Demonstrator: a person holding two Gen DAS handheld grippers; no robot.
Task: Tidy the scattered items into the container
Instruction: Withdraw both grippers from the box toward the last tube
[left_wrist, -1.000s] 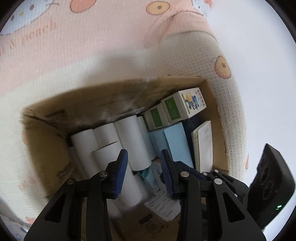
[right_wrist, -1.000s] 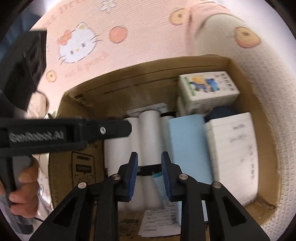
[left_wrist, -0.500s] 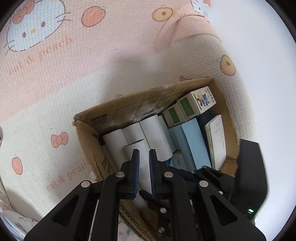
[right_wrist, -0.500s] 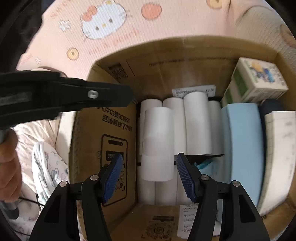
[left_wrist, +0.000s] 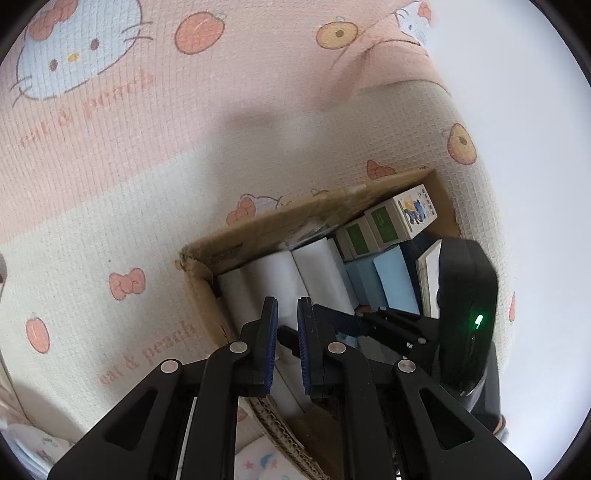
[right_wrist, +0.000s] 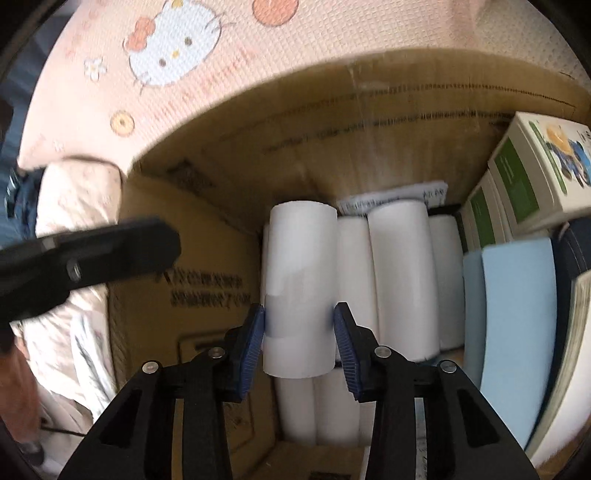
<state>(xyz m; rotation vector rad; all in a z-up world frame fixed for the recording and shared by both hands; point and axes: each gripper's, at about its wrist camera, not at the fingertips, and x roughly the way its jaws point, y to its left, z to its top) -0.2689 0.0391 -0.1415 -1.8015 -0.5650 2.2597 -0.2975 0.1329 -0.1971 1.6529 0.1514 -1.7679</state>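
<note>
- The step in hand looks like rearranging inside the container: the right tongs (right_wrist: 299, 326) reach down into the cardboard box (right_wrist: 207, 266), straddling a white paper roll (right_wrist: 300, 280) that lies on top of the other white rolls (right_wrist: 399, 273) at the box's left side.
- The right tongs' jaws are closing on that roll; the blue pads (right_wrist: 255, 332) sit at its two flanks, about touching, though whether they already press I cannot tell for sure.
- The left tongs (left_wrist: 287, 334) hang above the box's near-left corner with their jaws nearly together and nothing between them.
- The box stands on a pink-and-cream cartoon-print mat (left_wrist: 110, 184). It already holds the rolls, green-and-white cartons (right_wrist: 532, 177), light blue flat packs (right_wrist: 517, 314) and a notebook (right_wrist: 572, 332) on edge at the right.
- No loose item shows on the mat in either view, so the tidying seems close to done.
- Next, I judge, the roll needs a firm, level grip, then a lift or nudge into a free gap without toppling its neighbours.
</note>
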